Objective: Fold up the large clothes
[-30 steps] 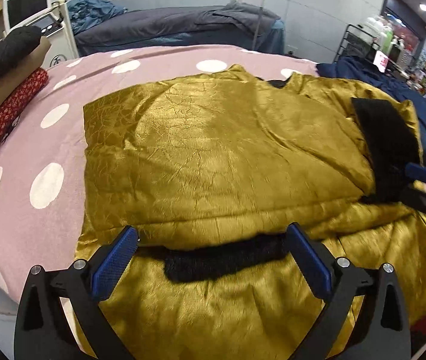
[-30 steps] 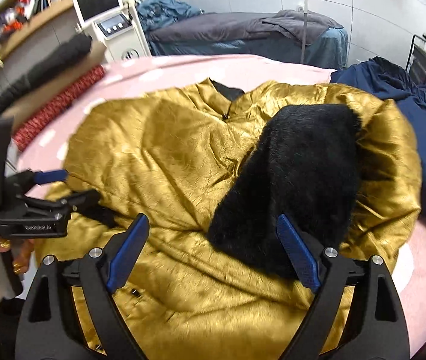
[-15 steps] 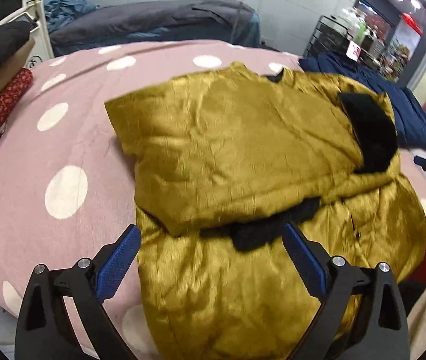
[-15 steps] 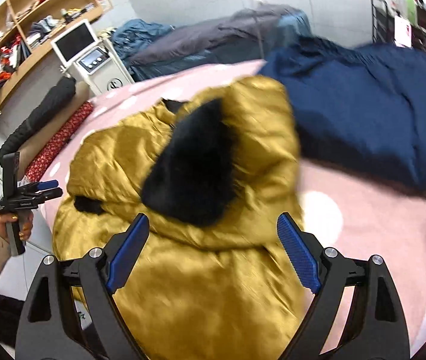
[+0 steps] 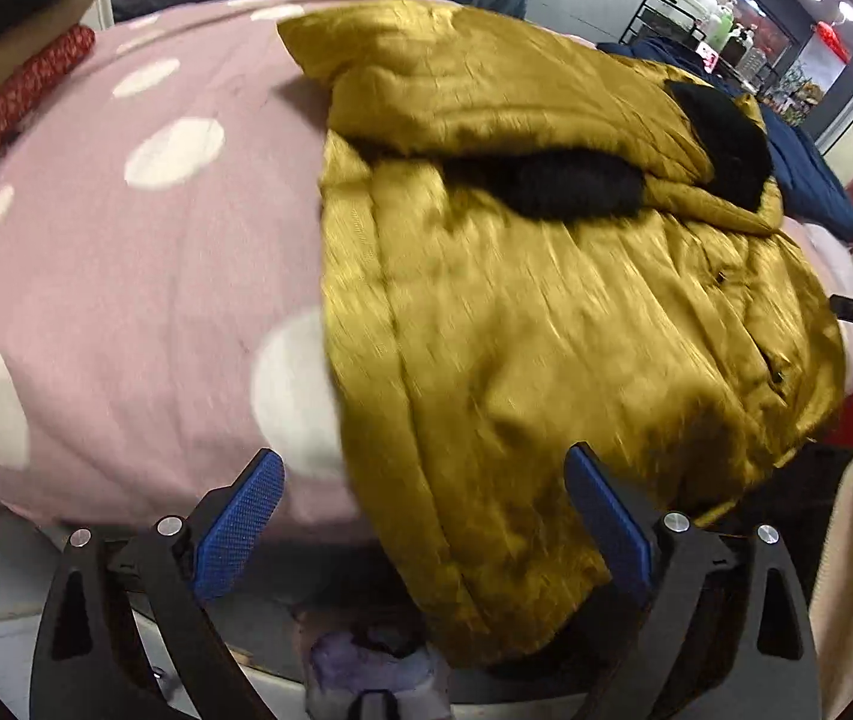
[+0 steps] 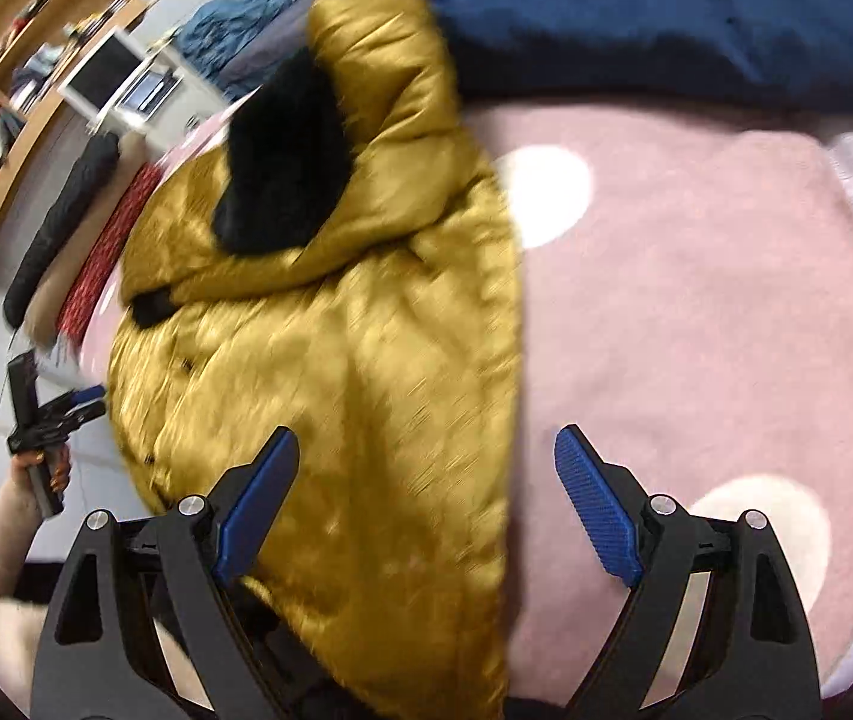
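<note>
1. The left gripper (image 5: 420,516) has its 2 blue-padded fingers spread wide apart, holding nothing. It hangs at the near edge of the bed, with the near hem of the gold jacket (image 5: 546,312) showing between the fingers.
2. The right gripper (image 6: 426,498) is likewise wide apart and holds nothing. Its left finger lies over the jacket (image 6: 318,360) and its right finger over bare blanket.
3. The gold jacket lies on the pink polka-dot blanket (image 5: 126,252), partly folded, with 1 sleeve laid across the body so its black fur cuff (image 5: 570,186) rests on the chest. A second black fur patch (image 5: 726,144) sits farther right, near the hood end.
4. The jacket's near hem droops over the bed edge.
5. In the right wrist view the fur patch (image 6: 288,162) sits at the far end of the jacket, and the blanket (image 6: 696,300) spreads to the right.
6. A navy garment (image 6: 666,18) lies on the far side, beyond the jacket.
7. A red patterned roll (image 5: 12,102) lies at the far left.
8. Both views are motion-blurred.
</note>
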`<state>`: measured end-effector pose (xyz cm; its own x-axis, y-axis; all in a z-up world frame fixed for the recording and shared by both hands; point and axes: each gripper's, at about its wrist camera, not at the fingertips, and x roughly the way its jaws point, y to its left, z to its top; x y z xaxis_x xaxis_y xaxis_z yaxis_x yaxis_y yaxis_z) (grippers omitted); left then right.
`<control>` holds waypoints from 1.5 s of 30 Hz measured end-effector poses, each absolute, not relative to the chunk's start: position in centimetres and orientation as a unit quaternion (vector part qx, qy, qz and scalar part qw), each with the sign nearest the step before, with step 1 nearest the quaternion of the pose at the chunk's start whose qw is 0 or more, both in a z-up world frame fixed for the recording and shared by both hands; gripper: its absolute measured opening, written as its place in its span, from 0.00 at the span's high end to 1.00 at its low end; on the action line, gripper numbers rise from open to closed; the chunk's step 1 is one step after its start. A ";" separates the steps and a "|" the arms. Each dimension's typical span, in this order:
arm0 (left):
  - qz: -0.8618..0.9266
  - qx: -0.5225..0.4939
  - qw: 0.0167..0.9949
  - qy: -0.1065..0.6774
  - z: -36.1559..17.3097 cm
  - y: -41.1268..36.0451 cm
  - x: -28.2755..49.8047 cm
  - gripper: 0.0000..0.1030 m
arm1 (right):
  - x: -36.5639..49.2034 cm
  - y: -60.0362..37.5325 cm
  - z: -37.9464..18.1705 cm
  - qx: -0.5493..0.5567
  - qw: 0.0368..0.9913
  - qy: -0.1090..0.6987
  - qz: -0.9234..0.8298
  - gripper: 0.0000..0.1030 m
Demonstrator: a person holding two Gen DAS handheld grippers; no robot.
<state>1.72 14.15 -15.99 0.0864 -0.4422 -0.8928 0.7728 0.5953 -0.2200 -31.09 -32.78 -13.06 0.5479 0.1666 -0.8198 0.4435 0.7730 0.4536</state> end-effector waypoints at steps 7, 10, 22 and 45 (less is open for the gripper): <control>-0.439 0.166 0.674 0.570 -20.3 14.3 -1.8 0.18 | -32.6 -29.6 -13.6 0.298 0.819 0.487 -0.061 0.16; -0.443 0.173 0.652 0.590 -22.2 14.0 -2.8 0.22 | -33.8 -29.2 -13.6 0.313 0.814 0.486 -0.053 0.16; -0.490 0.196 0.606 0.595 -22.0 13.5 -4.3 0.42 | -37.2 -25.8 -15.2 0.275 0.793 0.543 -0.034 0.16; -0.543 0.017 0.721 0.430 -4.6 11.3 1.6 0.84 | -30.8 -28.0 -5.7 0.290 0.860 0.416 0.048 0.86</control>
